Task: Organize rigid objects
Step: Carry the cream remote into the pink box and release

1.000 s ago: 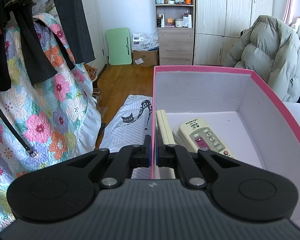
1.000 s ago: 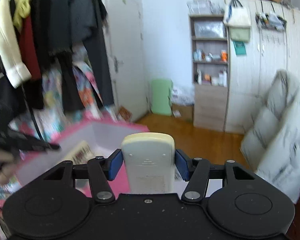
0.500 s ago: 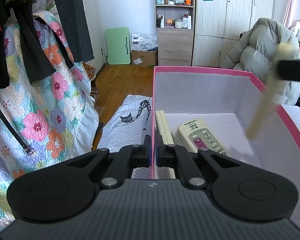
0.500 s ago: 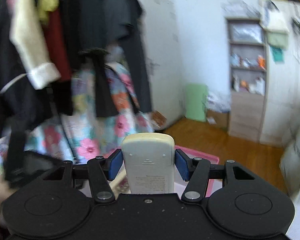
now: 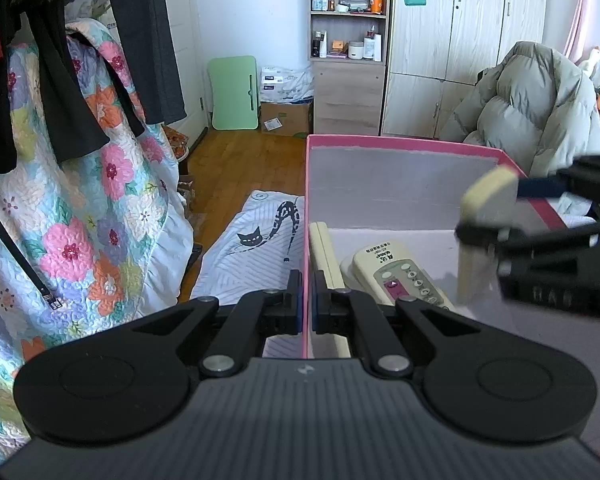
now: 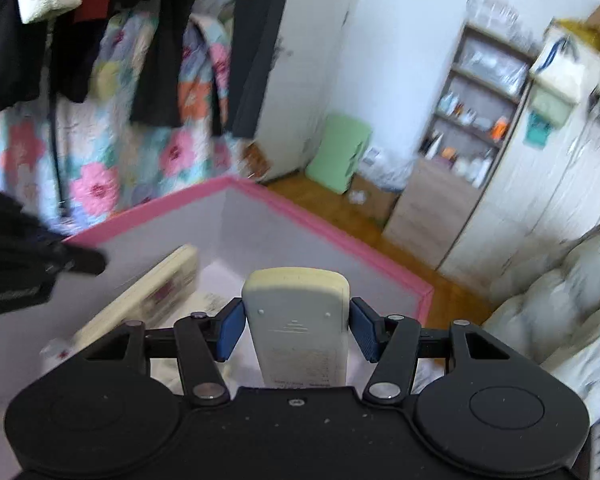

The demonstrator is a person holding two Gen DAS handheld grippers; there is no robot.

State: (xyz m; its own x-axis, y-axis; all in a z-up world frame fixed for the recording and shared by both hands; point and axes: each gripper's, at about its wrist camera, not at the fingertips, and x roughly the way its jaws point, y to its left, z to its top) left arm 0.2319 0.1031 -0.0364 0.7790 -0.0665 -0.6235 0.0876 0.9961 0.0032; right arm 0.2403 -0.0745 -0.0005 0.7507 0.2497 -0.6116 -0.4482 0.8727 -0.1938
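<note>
A pink box [image 5: 404, 145] with grey inner walls holds a cream remote with grey buttons [image 5: 396, 276] and a thin cream remote [image 5: 326, 254] along its left wall. My left gripper [image 5: 306, 304] is shut on the box's left wall. My right gripper [image 6: 296, 326] is shut on a cream remote [image 6: 296, 316], back side up. In the left wrist view it [image 5: 540, 216] holds that remote [image 5: 484, 232] tilted inside the box at the right. The box [image 6: 324, 222] and a remote in it [image 6: 148, 292] show below in the right wrist view.
A floral quilt and dark clothes [image 5: 60, 160] hang at the left. A cat-print mat [image 5: 256, 248] lies on the wooden floor. A shelf unit [image 5: 348, 48], wardrobes and a grey puffer coat [image 5: 532, 112] stand behind the box.
My right gripper has swung in from the right with its remote and lowered it into the box. My left gripper has kept its hold on the box wall.
</note>
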